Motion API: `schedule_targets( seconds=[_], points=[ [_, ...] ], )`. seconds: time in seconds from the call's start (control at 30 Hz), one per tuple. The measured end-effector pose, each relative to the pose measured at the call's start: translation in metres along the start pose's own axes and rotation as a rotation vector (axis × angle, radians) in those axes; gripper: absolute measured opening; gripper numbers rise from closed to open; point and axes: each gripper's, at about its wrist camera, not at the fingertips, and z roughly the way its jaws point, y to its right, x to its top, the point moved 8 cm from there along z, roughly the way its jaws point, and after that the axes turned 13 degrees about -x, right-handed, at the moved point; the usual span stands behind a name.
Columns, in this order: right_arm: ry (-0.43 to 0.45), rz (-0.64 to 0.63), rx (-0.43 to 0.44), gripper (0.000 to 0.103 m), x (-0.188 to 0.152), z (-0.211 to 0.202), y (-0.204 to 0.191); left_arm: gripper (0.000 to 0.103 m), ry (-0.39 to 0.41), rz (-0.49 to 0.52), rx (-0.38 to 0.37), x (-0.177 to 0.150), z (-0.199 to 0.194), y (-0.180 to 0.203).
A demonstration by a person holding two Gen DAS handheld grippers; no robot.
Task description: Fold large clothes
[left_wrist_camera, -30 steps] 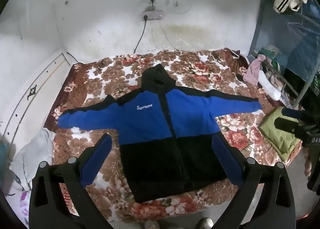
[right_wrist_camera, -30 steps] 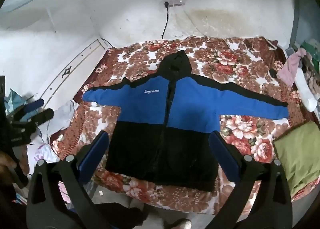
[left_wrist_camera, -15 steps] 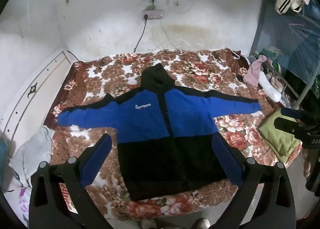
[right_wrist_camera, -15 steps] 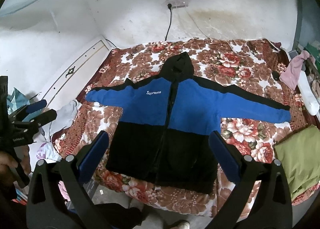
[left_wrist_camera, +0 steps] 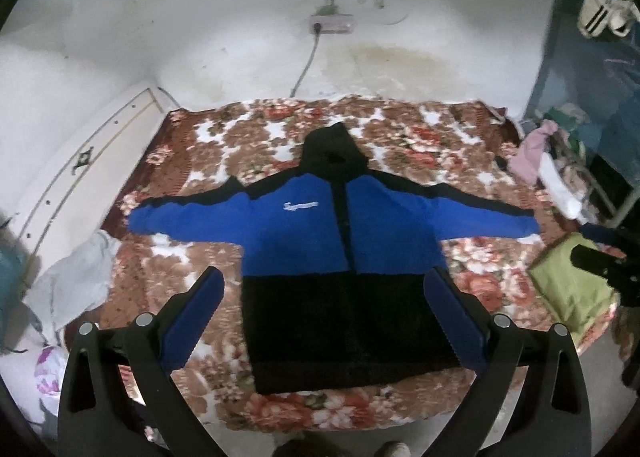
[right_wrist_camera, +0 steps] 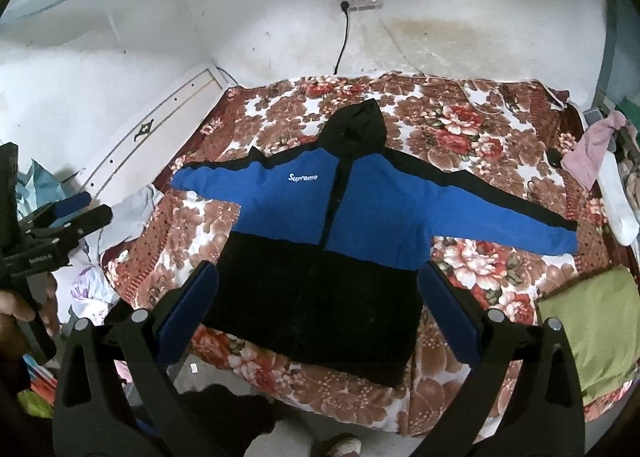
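Note:
A blue and black hooded jacket (left_wrist_camera: 340,249) (right_wrist_camera: 332,237) lies flat, front up, on a floral bedspread (left_wrist_camera: 400,137) (right_wrist_camera: 460,129), both sleeves spread wide and the hood toward the wall. My left gripper (left_wrist_camera: 326,297) hangs open well above the jacket's black lower half, holding nothing. My right gripper (right_wrist_camera: 320,289) is open too, high over the hem on the near side, also empty. Each gripper shows at the edge of the other's view: the right gripper (left_wrist_camera: 604,261) and the left gripper (right_wrist_camera: 60,221), held by a hand.
A folded green cloth (left_wrist_camera: 572,293) (right_wrist_camera: 592,321) lies on the bed's right corner. Pale clothes (left_wrist_camera: 76,277) are heaped at the left of the bed. A rack with clothing (left_wrist_camera: 560,173) stands at the right. A white wall with a socket (right_wrist_camera: 360,1) is behind.
Both cameras have drifted slightly, the jacket sitting a little higher in each view. The jacket itself has not moved, and both grippers stay open.

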Motion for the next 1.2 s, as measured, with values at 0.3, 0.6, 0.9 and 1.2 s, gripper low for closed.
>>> schedule_targets(
  seconds=[0.3, 0.6, 0.9, 1.2],
  points=[
    [-0.045, 0.026, -0.059, 0.098, 0.045, 0.082, -0.035, 0.098, -0.063, -0.048, 0.020, 0.011, 0.054, -0.095],
    [-0.101, 0.102, -0.137, 0.098, 0.116, 0.172, -0.095, 0.098, -0.072, -0.078, 0.071, 0.049, 0.105, -0.250],
    [-0.146, 0.116, -0.173, 0.098, 0.161, 0.264, -0.155, 0.097, -0.086, -0.143, 0.102, 0.065, 0.166, -0.386],
    [-0.236, 0.106, -0.216, 0.098, 0.145, 0.358, -0.195, 0.097, -0.059, -0.294, 0.141, 0.046, 0.212, -0.494]
  ],
)
